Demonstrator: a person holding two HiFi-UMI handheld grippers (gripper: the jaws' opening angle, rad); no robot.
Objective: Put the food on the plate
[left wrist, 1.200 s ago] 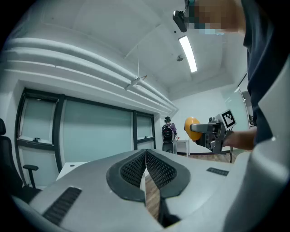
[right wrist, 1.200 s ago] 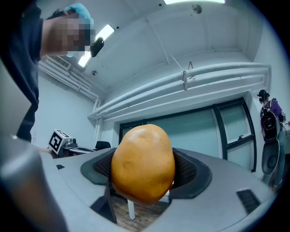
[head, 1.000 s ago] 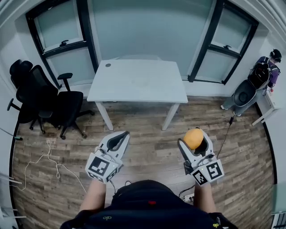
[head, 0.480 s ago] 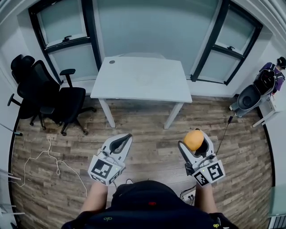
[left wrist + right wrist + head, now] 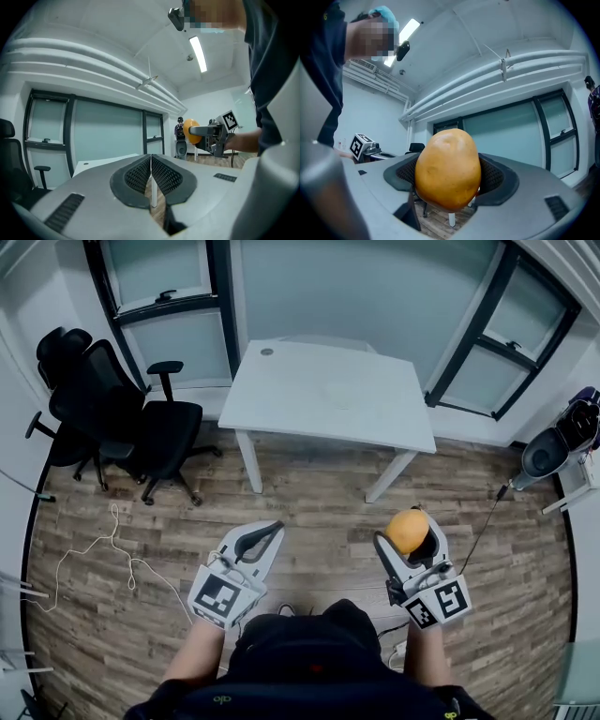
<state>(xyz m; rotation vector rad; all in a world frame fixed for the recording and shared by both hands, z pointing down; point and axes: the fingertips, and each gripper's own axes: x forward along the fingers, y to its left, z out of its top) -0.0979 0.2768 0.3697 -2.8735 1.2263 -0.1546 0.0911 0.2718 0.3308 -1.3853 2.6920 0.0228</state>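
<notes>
My right gripper (image 5: 412,532) (image 5: 449,180) is shut on a yellow-orange potato (image 5: 407,530) (image 5: 448,174), held above the wooden floor in front of me. The potato fills the middle of the right gripper view. At the left, my left gripper (image 5: 264,533) (image 5: 151,174) is shut with nothing between its jaws; its pads meet. In the left gripper view the right gripper and potato (image 5: 189,130) show at the right. No plate is visible in any view.
A white table (image 5: 333,397) stands ahead near the windows, its top bare but for a small dark spot (image 5: 267,352). Black office chairs (image 5: 122,423) stand at the left. A white cable (image 5: 94,549) lies on the floor at the left. A vacuum-like device (image 5: 548,451) is at the right.
The head view has shifted: table and chairs sit a little more to the right and closer. Both grippers keep their places and states, the potato still held.
</notes>
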